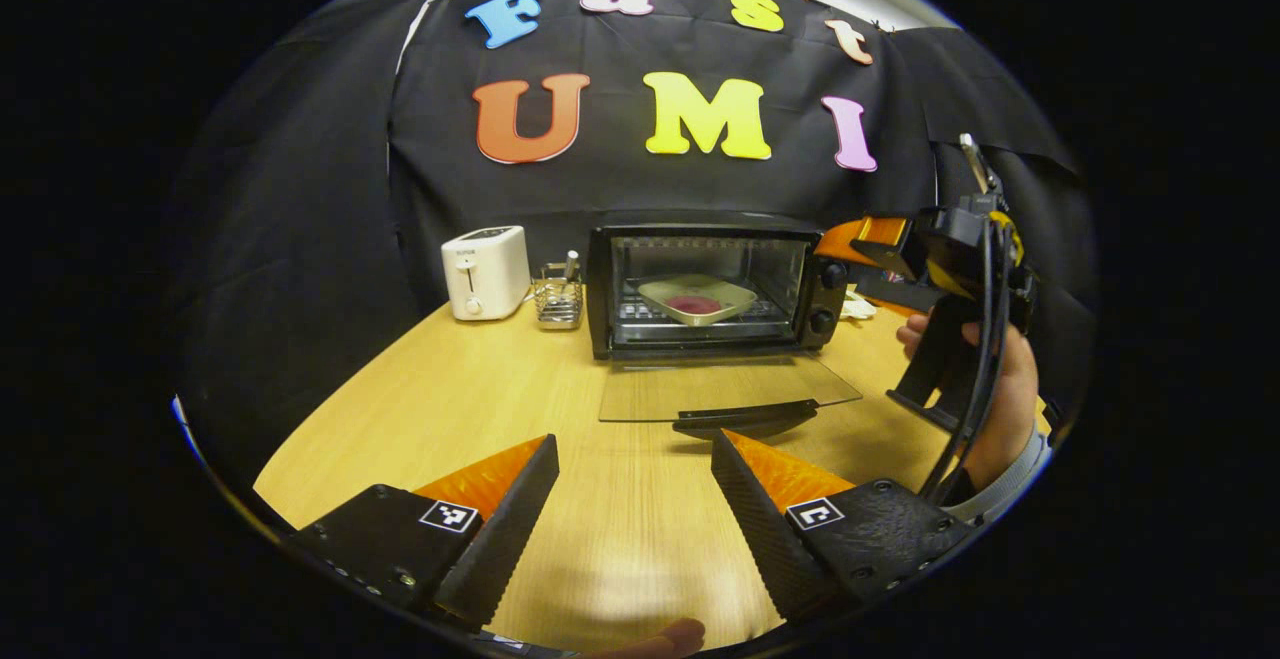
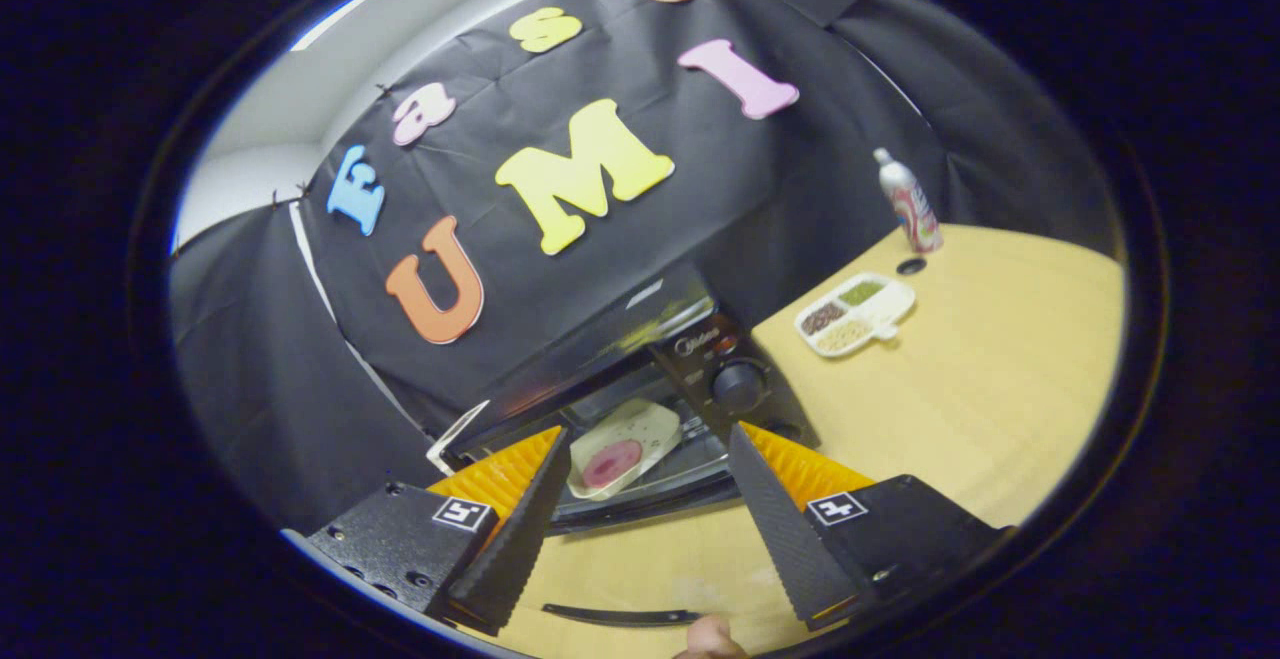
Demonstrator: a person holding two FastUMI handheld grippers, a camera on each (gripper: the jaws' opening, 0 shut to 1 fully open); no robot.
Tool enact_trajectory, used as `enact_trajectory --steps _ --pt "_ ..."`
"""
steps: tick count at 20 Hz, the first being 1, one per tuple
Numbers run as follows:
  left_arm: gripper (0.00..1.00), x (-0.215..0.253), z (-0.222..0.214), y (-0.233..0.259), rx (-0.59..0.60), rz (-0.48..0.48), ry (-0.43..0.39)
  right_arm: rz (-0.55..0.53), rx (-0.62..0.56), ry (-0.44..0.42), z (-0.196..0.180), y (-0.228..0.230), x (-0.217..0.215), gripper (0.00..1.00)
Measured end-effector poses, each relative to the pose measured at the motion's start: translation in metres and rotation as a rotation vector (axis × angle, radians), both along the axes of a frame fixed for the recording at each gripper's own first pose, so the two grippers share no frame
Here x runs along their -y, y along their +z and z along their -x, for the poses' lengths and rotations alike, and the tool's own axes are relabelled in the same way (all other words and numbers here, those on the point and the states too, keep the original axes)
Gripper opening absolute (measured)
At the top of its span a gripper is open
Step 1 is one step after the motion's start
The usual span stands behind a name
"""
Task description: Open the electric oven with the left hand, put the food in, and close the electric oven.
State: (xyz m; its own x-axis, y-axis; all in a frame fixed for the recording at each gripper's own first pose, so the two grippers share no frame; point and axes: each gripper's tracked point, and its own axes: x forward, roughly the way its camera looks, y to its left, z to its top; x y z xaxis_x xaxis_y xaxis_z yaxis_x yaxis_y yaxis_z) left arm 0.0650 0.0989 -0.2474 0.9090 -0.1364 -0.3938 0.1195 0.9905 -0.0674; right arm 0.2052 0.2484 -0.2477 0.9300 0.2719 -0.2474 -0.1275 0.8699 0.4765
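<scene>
- Toaster (image 1: 485, 272) on bench (image 1: 560, 389), left of oven (image 1: 715, 284).
- Left gripper (image 1: 635, 499): jaws released, empty, low over bench facing oven.
- Oven door (image 1: 725, 389) lies flat open; food (image 1: 695, 305) on plate (image 1: 698, 297) sits on rack inside.
- Right gripper (image 2: 640, 499): jaws released, empty, near oven opening.

Soft, even overhead light keeps both views bright at centre, dimming toward the rims. A pale glare patch sits on the table (image 1: 640, 559) at lower centre. Fisheye bending curves edges; focus stays sharp throughout.
</scene>
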Motion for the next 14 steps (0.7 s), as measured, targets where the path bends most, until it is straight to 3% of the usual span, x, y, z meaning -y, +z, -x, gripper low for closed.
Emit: enact_trajectory --steps 1,2,7,9,11,12,14 --pt "0.96 0.010 -0.003 -0.008 -0.030 0.005 -0.017 0.037 0.040 0.004 0.006 0.012 0.010 1.00" --pt "0.96 0.020 -0.006 -0.016 -0.064 0.014 -0.038 0.065 0.081 0.007 0.012 0.026 0.017 0.94" --pt "0.96 0.065 -0.014 -0.043 -0.208 0.040 -0.095 0.246 0.201 0.000 0.026 0.065 0.064 0.94" --pt "0.96 0.077 -0.016 -0.056 -0.264 0.025 -0.114 0.317 0.231 -0.005 0.039 0.078 0.077 1.00" --pt "0.95 0.083 -0.022 -0.070 -0.327 0.013 -0.122 0.355 0.260 0.000 0.046 0.090 0.087 0.94" --pt "0.92 0.086 -0.026 -0.074 -0.343 0.014 -0.121 0.365 0.264 0.007 0.050 0.091 0.090 1.00" --pt "0.91 0.093 -0.033 -0.077 -0.356 0.013 -0.120 0.368 0.269 0.024 0.057 0.093 0.097 0.95"
